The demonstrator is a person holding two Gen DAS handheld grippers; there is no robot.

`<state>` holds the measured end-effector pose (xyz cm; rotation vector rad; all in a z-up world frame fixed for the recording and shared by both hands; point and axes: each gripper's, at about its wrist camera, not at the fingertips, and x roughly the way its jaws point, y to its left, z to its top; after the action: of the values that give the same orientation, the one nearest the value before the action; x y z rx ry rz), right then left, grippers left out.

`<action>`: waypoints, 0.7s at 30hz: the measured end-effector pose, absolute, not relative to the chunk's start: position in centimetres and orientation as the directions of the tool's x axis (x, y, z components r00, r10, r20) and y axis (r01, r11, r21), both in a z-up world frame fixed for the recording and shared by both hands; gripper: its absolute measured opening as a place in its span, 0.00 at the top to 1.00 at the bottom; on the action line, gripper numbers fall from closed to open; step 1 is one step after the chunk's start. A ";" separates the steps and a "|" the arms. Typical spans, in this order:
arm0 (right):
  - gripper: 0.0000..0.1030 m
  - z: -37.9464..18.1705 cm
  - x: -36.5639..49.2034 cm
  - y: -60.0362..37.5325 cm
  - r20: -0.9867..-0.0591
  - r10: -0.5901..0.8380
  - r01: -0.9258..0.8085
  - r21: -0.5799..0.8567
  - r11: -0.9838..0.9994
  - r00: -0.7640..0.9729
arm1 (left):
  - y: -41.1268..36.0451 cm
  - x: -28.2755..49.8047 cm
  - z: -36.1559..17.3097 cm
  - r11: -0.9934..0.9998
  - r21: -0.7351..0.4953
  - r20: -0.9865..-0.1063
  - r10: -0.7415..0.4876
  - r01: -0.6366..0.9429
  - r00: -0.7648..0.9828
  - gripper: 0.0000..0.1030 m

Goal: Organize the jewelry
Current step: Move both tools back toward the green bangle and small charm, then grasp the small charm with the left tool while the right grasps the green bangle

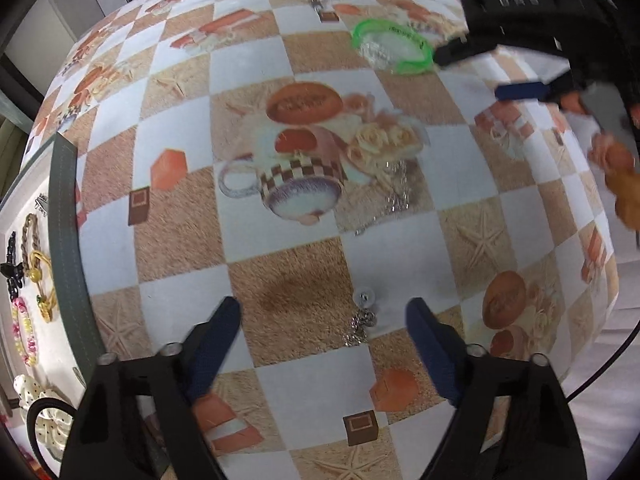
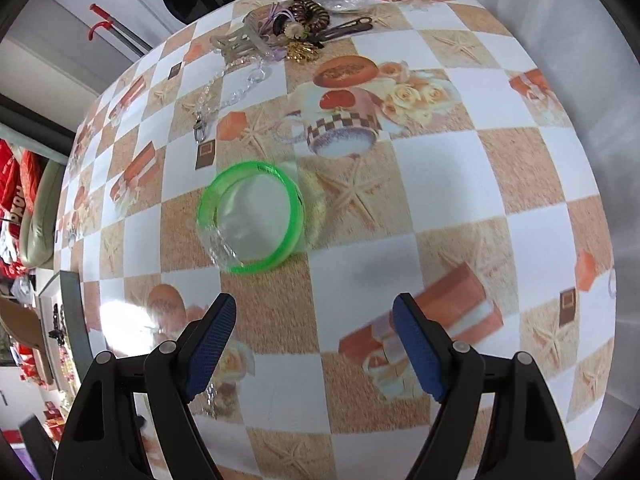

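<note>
A green bangle in clear wrap (image 2: 250, 216) lies on the patterned tablecloth, just ahead of my open, empty right gripper (image 2: 312, 320); it also shows in the left wrist view (image 1: 394, 46) at the far right. My left gripper (image 1: 324, 312) is open above a small silver chain with a round bead (image 1: 362, 318) lying between its fingers. A second silver chain (image 1: 394, 196) lies on the printed flowers further ahead. A jewelry tray (image 1: 66, 240) with a grey rim holds bracelets and clips at the left. My right gripper (image 1: 480, 68) shows at the upper right of the left view.
A heap of hair clips, scrunchies and a clear chain (image 2: 296, 28) lies at the far edge of the table (image 2: 460, 160). The table edge falls away at the right. A sofa and red packages (image 2: 24, 200) stand beyond the left edge.
</note>
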<state>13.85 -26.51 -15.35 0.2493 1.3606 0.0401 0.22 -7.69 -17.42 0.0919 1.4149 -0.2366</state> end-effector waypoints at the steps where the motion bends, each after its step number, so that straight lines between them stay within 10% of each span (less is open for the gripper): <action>1: 0.19 -15.4 14.1 -26.5 -0.961 0.169 0.116 0.198 0.973 0.217 | -7.8 0.2 -17.6 0.974 -0.077 -0.985 -0.107 0.214 0.132 0.20; 12: 0.36 -16.6 17.0 -24.7 -0.967 0.099 0.067 0.118 0.991 0.236 | -10.2 -1.0 -18.1 0.969 -0.013 -0.986 -0.054 0.245 0.159 0.31; 21: 0.66 -16.7 17.2 -22.9 -0.964 -0.038 -0.008 -0.042 0.999 0.262 | -13.7 -1.9 -17.5 0.953 -0.014 -0.983 -0.068 0.303 0.168 0.69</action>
<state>17.22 -22.92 -16.66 -0.0412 1.3057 -0.0200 -1.93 -13.73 -17.53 0.2017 1.3792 -0.2662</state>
